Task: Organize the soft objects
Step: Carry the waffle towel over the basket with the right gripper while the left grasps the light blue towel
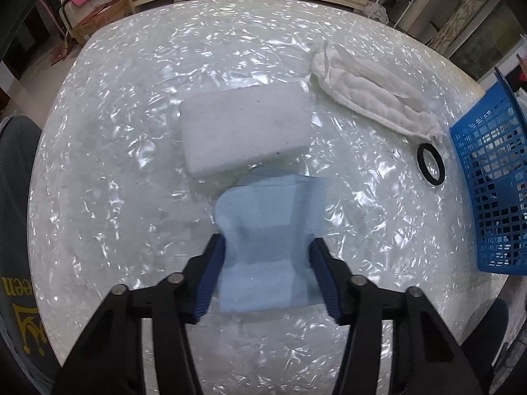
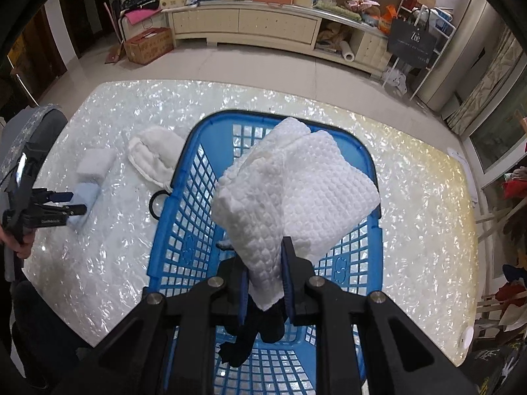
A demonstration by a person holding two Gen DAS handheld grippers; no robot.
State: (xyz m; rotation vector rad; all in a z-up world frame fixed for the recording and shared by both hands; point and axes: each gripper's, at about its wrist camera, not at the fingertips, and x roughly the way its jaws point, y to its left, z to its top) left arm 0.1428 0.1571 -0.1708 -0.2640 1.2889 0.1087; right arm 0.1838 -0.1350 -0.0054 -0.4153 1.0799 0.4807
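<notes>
Right gripper (image 2: 266,271) is clamping a white cloth (image 2: 293,191) over the basket (image 2: 184,217) beneath it, seemingly for dropping in; left gripper (image 1: 268,273) is squeezing a blue sponge (image 1: 263,230) on the desk (image 1: 115,197), white sponge (image 1: 245,128) ahead.

Home living room, tiled floor (image 2: 263,62), long cream sideboard (image 2: 243,26) cluttered with household goods, cardboard box (image 2: 148,44)

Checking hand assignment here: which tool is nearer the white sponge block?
Left. The left tool sits just short of the white sponge block, its pads squeezing the light blue cloth. The right tool hangs over the blue basket, gripping a white waffle cloth.
</notes>
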